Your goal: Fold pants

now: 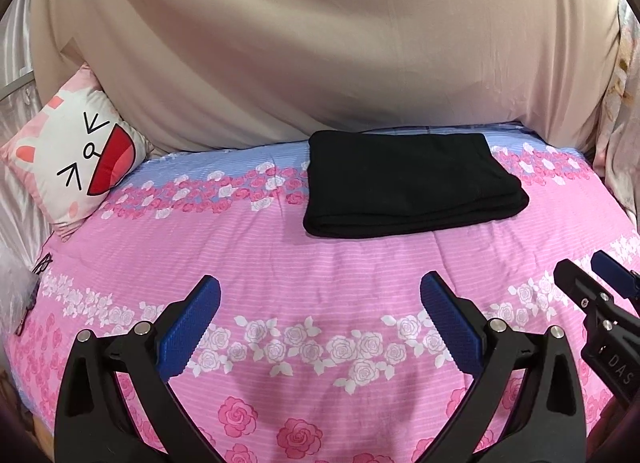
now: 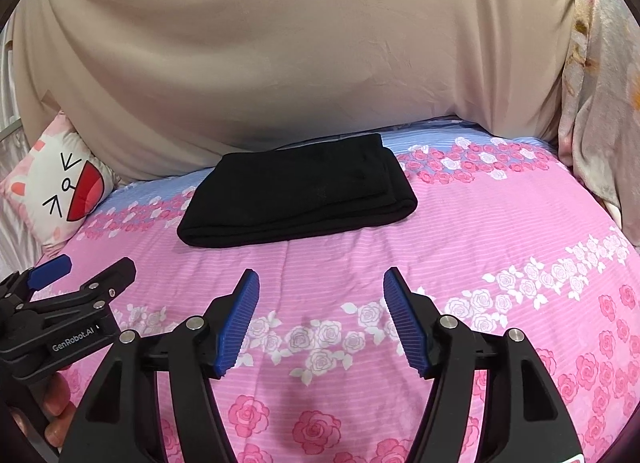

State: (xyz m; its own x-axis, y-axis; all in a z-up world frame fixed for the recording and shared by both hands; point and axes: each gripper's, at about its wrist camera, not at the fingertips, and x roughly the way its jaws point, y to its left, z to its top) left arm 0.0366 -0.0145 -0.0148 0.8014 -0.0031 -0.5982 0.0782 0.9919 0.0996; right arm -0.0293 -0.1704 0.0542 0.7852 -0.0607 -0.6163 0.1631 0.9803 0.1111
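Note:
Black pants (image 1: 412, 183) lie folded into a flat rectangle on the pink flowered bedspread (image 1: 280, 263), near the far edge of the bed; the right wrist view shows the same pants (image 2: 300, 195). My left gripper (image 1: 320, 287) hovers over the bedspread well short of them, jaws wide apart, nothing between the blue pads (image 1: 192, 327). My right gripper (image 2: 320, 279) is open too and empty, also short of the pants. Each gripper shows at the edge of the other's view: the right gripper (image 1: 592, 275) and the left gripper (image 2: 92, 263).
A beige sheet (image 1: 320, 43) hangs behind the bed like a backdrop. A cartoon-face cushion (image 1: 76, 159) leans at the back left. Patterned fabric (image 2: 600, 83) hangs at the right. A hand's fingers (image 2: 56, 411) hold the left gripper's handle at lower left.

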